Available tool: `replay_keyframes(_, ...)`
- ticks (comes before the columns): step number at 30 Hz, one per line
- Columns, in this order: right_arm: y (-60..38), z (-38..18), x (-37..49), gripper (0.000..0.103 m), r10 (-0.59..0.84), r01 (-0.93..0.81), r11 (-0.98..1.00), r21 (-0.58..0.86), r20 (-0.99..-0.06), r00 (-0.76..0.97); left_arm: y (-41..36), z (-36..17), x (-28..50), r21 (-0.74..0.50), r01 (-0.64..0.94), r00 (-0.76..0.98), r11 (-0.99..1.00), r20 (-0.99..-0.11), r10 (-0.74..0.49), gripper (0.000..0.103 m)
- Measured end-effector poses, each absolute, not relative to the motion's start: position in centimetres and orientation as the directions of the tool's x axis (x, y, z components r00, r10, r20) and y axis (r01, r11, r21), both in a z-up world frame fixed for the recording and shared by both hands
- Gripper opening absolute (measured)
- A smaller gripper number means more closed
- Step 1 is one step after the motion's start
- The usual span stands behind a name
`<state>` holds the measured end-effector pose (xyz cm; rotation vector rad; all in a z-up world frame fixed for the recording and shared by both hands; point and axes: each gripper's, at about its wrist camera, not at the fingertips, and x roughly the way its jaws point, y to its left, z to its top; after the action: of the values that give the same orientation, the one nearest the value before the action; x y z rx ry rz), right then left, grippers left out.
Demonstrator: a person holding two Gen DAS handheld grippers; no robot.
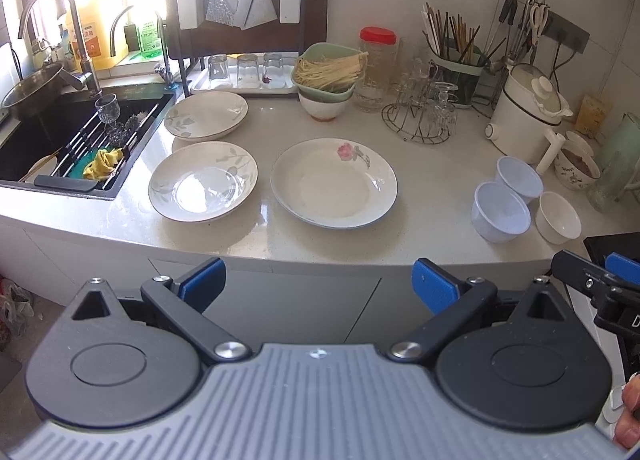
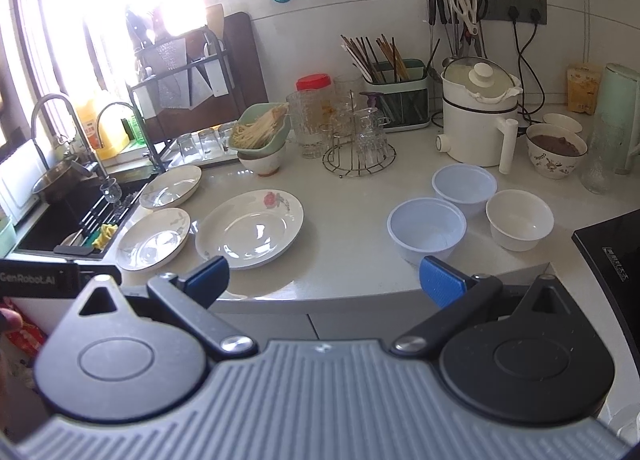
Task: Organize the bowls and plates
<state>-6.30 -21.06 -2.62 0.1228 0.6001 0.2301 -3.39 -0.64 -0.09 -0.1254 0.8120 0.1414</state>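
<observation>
Countertop (image 1: 432,188): three bare plates, green bowl (image 1: 326,68) holding dry noodles (image 1: 332,70).

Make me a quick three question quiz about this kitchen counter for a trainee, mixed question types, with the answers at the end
1. True or false: the rose plate is stacked on a leaf plate.
2. How many small empty bowls sit as a group at the right of the counter? A) two B) three C) four
3. Fill in: both the left gripper and the right gripper have their jaws ____.

Key:
1. False; it lies alone on the counter, beside the leaf plate.
2. B: two bluish bowls and a white bowl.
3. Open, holding nothing.
</observation>
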Motion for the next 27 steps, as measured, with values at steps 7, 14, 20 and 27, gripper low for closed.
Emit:
replay_keyframes(7,-21.4,-2.8,-5.8,0.103,0.255,-0.172,0.965,0.199,-0.549,0.796,-0.6,-0.3,-3.4,-0.064,-0.17,0.674,0.983,-0.735,0.069,0.101)
replay_keyframes(14,-21.2,-2.7,-5.7,0.103,0.244,-0.175,0.969,0.176,-0.545,0.802,-0.7,-0.6,-3.0,-0.063,-0.175,0.664,0.983,-0.744,0.07,0.101)
replay_keyframes(20,-21.3,-2.8,-5.5,0.103,0.245,-0.176,0.969,0.175,-0.551,0.798,-0.8,-0.7,-2.7,-0.069,-0.179,0.663,0.981,-0.745,0.069,0.101)
replay_keyframes(27,-21.3,-3.2,-5.3,0.103,0.25,-0.192,0.968,0.161,-0.56,0.79,-0.8,-1.2,-3.0,-0.054,-0.184,0.654,0.981,-0.752,0.081,0.101)
